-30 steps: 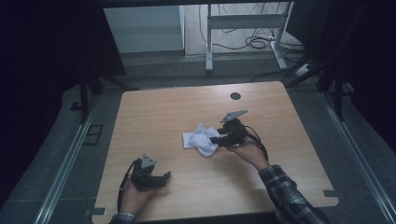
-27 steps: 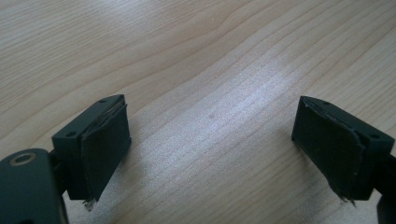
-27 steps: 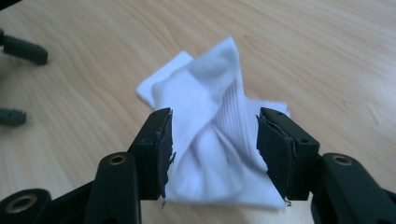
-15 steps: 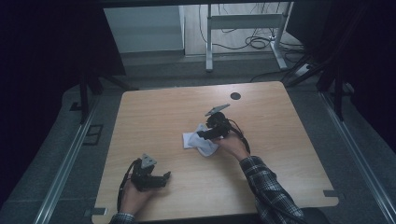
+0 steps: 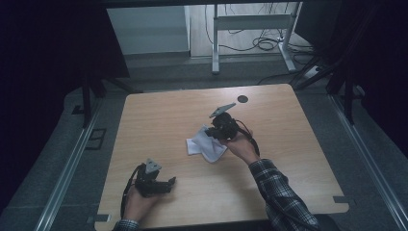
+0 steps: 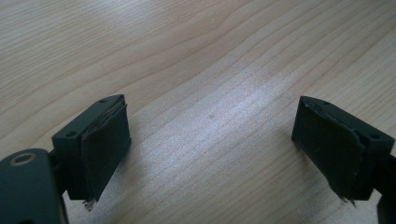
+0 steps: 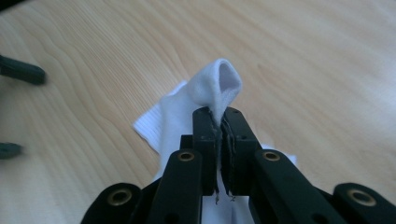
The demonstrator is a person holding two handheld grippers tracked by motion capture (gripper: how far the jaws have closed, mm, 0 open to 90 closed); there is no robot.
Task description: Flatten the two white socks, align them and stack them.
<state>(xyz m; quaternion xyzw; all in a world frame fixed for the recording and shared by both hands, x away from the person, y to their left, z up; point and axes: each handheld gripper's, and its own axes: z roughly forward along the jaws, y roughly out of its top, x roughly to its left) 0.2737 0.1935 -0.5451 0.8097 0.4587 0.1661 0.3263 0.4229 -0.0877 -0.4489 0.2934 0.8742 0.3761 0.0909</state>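
Right tool (image 7: 219, 122) pinching up a fold of the white cloth (image 5: 204, 147) mid-worktop (image 5: 298, 159).
Jaws clamped on fabric; left tool (image 5: 155, 181), jaws apart, idles near the front-left corner. Next, probably carrying the fold across.

Black two-jaw tool (image 5: 155, 180), grey three-cornered plate (image 5: 222, 109), brass-ringed pivots, trailing black cable, plaid sleeve (image 5: 281, 195)

The high view looks forward and down over the whole table (image 5: 159, 120) from well above. Each gripper view sits close, low over the wood; the right gripper view and high view share the white cloth (image 7: 187, 107).
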